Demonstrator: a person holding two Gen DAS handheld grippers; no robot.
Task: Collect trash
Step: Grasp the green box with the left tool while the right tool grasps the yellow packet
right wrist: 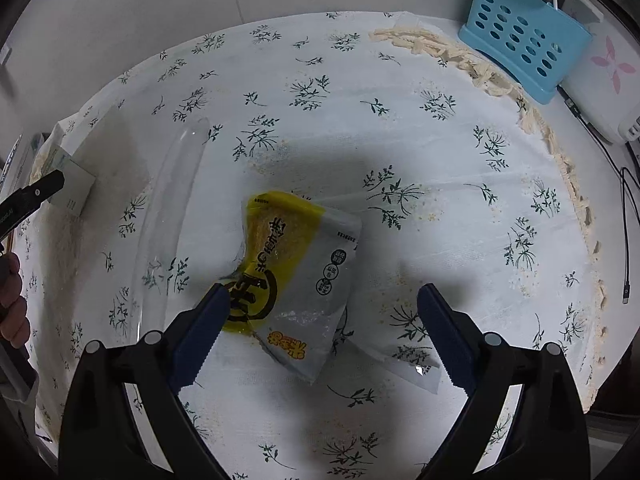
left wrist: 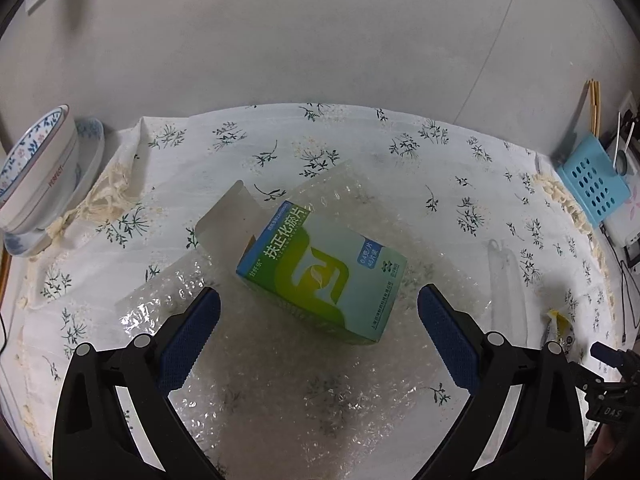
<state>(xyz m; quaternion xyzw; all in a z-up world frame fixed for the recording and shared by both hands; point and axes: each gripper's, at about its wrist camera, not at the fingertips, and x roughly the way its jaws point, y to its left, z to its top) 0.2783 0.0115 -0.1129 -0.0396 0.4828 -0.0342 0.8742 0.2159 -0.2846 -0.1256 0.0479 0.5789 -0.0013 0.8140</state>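
In the left wrist view, the left gripper [left wrist: 319,308] is seen spread wide, with nothing held between its blue pads. A green and blue medicine box [left wrist: 322,274] lies tilted just ahead of the fingers, its end flap open toward the upper left. White Chinese characters reading 扶正化瘀片 are printed along its blue edge, and "0.4" can be made out on a small blue panel. The box rests on a sheet of clear bubble wrap [left wrist: 280,384], which is spread over a white tablecloth [left wrist: 400,152] printed with dark green sprigs. At the left edge, stacked porcelain bowls [left wrist: 38,176] are seen, one rim marked "PERFECT". A light blue perforated basket [left wrist: 594,180] stands at the far right.

In the right wrist view, the right gripper [right wrist: 322,308] is likewise shown released and empty. A yellow and grey snack wrapper [right wrist: 300,276] lies crumpled on the tablecloth between the fingers, the left pad appearing to overlap its yellow corner. Black Chinese lettering is printed on it but cannot be read with certainty. The blue basket [right wrist: 520,36] stands at the upper right beside a white device [right wrist: 604,80] bearing a pink flower mark.
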